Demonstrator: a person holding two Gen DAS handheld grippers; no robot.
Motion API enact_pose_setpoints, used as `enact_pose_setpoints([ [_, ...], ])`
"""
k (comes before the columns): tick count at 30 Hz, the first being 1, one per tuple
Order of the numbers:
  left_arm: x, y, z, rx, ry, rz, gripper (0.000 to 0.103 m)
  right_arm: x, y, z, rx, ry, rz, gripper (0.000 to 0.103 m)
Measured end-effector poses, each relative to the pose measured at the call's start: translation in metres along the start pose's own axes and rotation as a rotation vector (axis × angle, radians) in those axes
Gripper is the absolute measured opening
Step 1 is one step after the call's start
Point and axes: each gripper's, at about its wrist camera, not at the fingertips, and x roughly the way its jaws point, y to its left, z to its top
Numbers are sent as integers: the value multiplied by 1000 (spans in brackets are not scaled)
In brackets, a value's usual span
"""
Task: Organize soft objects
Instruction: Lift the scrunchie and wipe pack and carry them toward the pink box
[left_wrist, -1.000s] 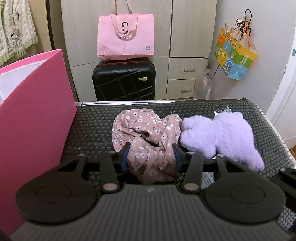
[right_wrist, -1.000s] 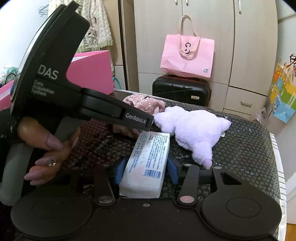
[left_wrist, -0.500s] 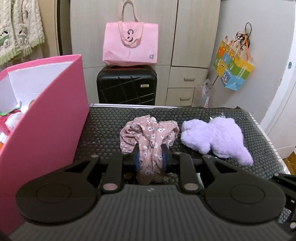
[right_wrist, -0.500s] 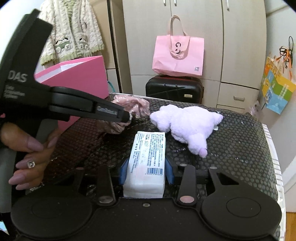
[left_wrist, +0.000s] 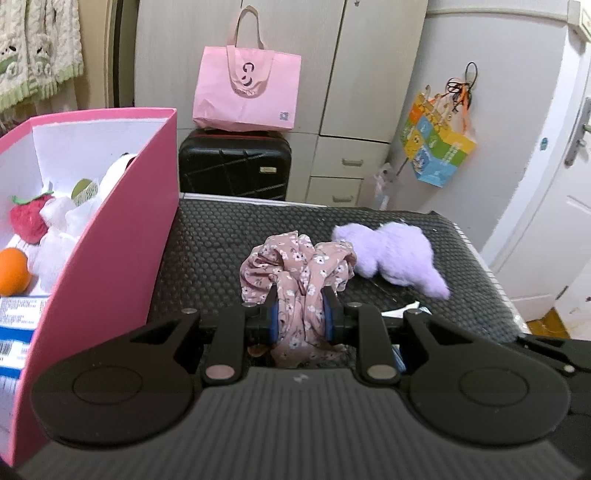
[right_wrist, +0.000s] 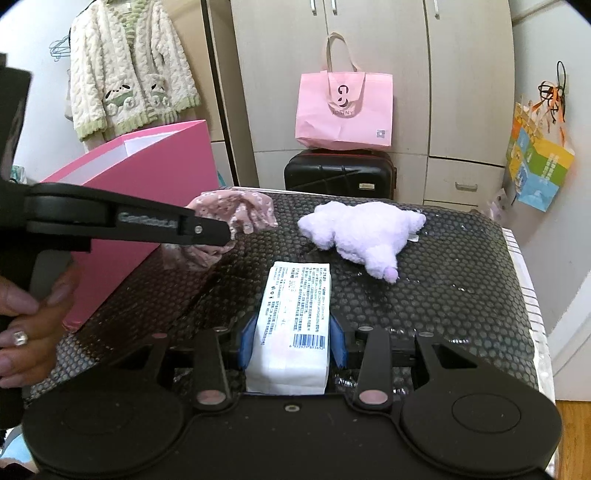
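My left gripper (left_wrist: 300, 315) is shut on a pink floral cloth (left_wrist: 295, 266) and holds it lifted above the black dotted mat (left_wrist: 207, 236). The cloth also shows in the right wrist view (right_wrist: 236, 210), hanging from the left gripper's fingers. A purple plush toy (left_wrist: 391, 254) lies on the mat to the right of the cloth; it also shows in the right wrist view (right_wrist: 362, 229). My right gripper (right_wrist: 291, 332) is shut on a white tissue pack (right_wrist: 295, 317) that rests on the mat. A pink box (left_wrist: 110, 236) stands at the left and holds soft toys.
In the box are a strawberry plush (left_wrist: 27, 218), white plush (left_wrist: 59, 236), an orange ball (left_wrist: 13, 271) and blue-white packs (left_wrist: 14, 332). A black suitcase (left_wrist: 234, 168) with a pink tote (left_wrist: 247, 92) stands behind the mat. A door (left_wrist: 554, 184) is at the right.
The left gripper closed on the floral cloth and raised it, moving back and up, so the box's inside came into view. The right gripper stayed shut on the tissue pack.
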Motion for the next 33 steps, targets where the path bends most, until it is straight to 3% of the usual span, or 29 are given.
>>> enact_pose_setpoints([
  [20, -69, 8, -41, -2, 86, -170, 21, -46, 9, -22, 37, 88, 38, 45],
  [23, -78, 15, -45, -4, 125, -215, 21, -53, 15, -22, 34, 116, 78, 45],
  [29, -101, 43, -49, -53, 248, -381, 21, -67, 33, -18, 16, 134, 215, 45],
  [33, -128, 56, -46, -11, 247, -358, 21, -76, 53, -8, -43, 164, 256, 45],
])
